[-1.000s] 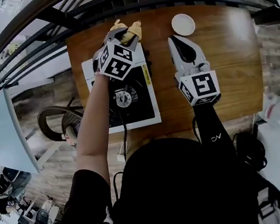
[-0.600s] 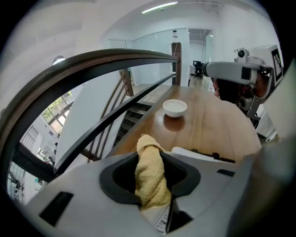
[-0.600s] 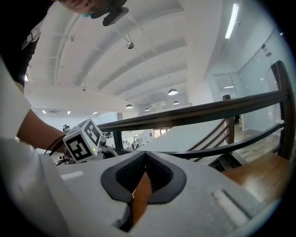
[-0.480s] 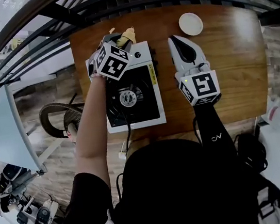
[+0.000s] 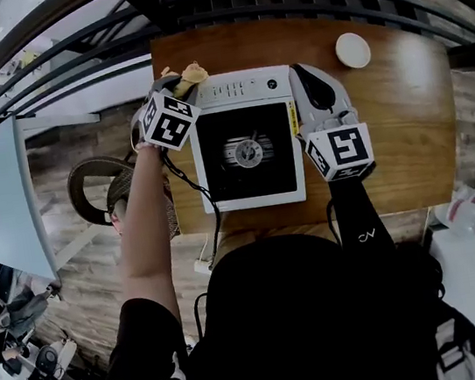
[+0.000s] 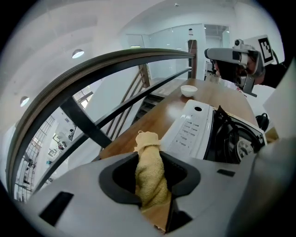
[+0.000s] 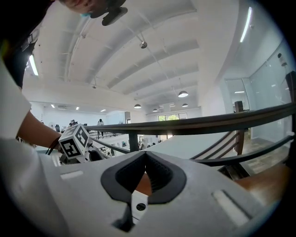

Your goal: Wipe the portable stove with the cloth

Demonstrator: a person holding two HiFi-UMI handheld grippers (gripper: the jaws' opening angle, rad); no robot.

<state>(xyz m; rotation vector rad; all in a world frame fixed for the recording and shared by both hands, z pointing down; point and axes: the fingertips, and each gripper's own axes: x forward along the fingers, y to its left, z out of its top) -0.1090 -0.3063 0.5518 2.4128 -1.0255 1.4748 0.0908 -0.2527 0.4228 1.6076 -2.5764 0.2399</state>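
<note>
While the left gripper [image 5: 172, 83] clamps the cloth [image 6: 150, 172] beside the stove [image 5: 238, 89], the right gripper [image 5: 302, 71] sits closed near a bowl [image 5: 353, 50].

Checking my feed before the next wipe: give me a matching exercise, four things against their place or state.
Things:
1. cloth
2. right gripper
3. white bowl
4. portable stove

Places or states:
A. jaws shut, nothing between them
B. far side of the table, right of the stove
C. pinched in the left gripper
D. between the two grippers in the head view

Pairs: 1-C, 2-A, 3-B, 4-D
</note>
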